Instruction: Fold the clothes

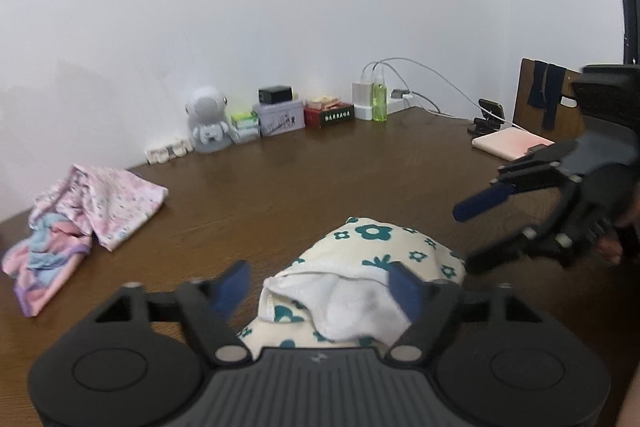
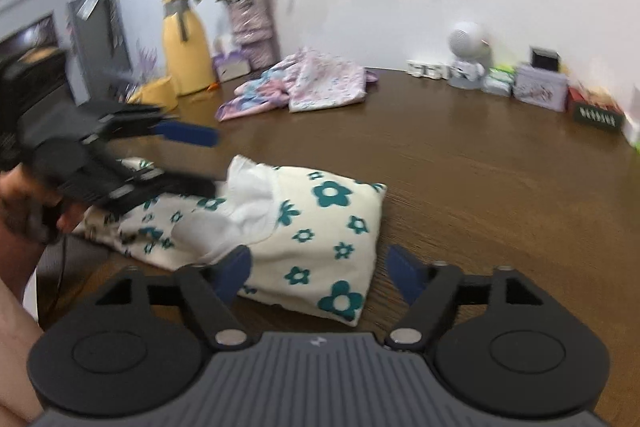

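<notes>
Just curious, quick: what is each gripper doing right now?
Left gripper: open, holding nothing, above the flowered garment.
Right gripper: open, holding nothing.

No lettering can be read anywhere. The red box (image 1: 329, 113) at the back of the worktop (image 1: 320, 179) carries a dark label strip with pale characters, too blurred to make out; the grey tin (image 1: 280, 119) beside it shows only an indistinct print.

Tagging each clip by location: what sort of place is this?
Most likely a home room. A brown wooden table stands against a white wall, with a yellow vase of artificial flowers, a small white robot-shaped figure, and a pink patterned pile of clothes.
</notes>
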Demonstrator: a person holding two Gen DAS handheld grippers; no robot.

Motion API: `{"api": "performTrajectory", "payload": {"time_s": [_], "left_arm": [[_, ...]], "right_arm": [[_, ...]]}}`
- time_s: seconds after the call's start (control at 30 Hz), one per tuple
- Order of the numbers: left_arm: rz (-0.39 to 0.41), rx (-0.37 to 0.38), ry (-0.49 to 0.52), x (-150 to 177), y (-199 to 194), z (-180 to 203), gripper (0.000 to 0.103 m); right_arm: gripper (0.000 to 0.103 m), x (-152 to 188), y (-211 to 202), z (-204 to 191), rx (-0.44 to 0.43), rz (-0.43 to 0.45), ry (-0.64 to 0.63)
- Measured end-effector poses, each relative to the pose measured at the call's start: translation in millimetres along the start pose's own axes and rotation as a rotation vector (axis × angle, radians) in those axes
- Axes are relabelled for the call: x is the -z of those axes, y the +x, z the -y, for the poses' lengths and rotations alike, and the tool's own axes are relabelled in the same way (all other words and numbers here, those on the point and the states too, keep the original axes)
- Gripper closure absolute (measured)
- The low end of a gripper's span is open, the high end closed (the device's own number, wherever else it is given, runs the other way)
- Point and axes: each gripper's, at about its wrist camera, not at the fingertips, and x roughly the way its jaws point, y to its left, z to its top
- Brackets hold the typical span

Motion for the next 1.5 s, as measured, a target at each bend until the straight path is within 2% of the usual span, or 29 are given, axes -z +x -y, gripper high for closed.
{"api": "performTrajectory", "payload": {"time_s": [0.17, 0.3, 0.37, 0.43, 0.5, 0.6, 0.67, 0.77, 0.9, 1.13, 1.23, 1.3, 1.5], "left_arm": [[0.017, -0.025, 0.005, 9.0, -26.1, 5.2, 0.007], [0.001, -0.041, 0.037, 8.4, -29.4, 11.2, 0.007], [0.003, -0.01, 0.051, 6.2, -25.2, 15.0, 0.009], [-0.004, 0.01, 0.071, 2.0, -14.5, 18.4, 0.02], [-0.023, 0.026, 0.104, -2.1, -0.2, 22.9, 0.044], [-0.062, 0.039, 0.155, -5.4, 23.7, 28.7, 0.058], [-0.094, 0.033, 0.194, -3.4, 36.6, 33.0, 0.06], [-0.143, 0.009, 0.214, 5.2, 48.7, 35.6, 0.062], [-0.163, 0.0, 0.176, 16.7, 50.4, 28.7, 0.062], [-0.146, 0.03, 0.123, 23.9, 45.6, 19.2, 0.062], [-0.142, 0.039, 0.109, 23.3, 43.6, 18.5, 0.062], [-0.141, 0.043, 0.108, 22.9, 42.5, 18.8, 0.062], [-0.139, 0.057, 0.09, 22.7, 41.6, 16.4, 0.062]], "right_arm": [[0.015, 2.5, -1.3, 19.1, -0.008, 0.016, 0.099], [0.013, 3.6, 6.2, 31.0, -0.035, 0.002, 0.168], [0.013, 4.4, 9.9, 36.4, -0.047, -0.004, 0.205], [0.015, 5.0, 13.2, 43.7, -0.063, -0.01, 0.25], [0.02, 5.6, 15.7, 49.3, -0.083, -0.015, 0.292], [0.025, 5.4, 20.5, 54.4, -0.11, -0.025, 0.324], [0.028, 5.7, 24.1, 55.6, -0.122, -0.033, 0.334], [0.032, 6.8, 30.0, 57.6, -0.145, -0.046, 0.354], [0.035, 4.9, 36.7, 60.8, -0.171, -0.051, 0.372], [0.038, 1.9, 44.9, 64.9, -0.204, -0.055, 0.401], [0.05, 5.6, 47.1, 69.4, -0.237, -0.061, 0.447], [0.055, 9.1, 48.1, 73.1, -0.261, -0.065, 0.485], [0.057, 14.5, 52.6, 79.2, -0.307, -0.054, 0.566]]}}
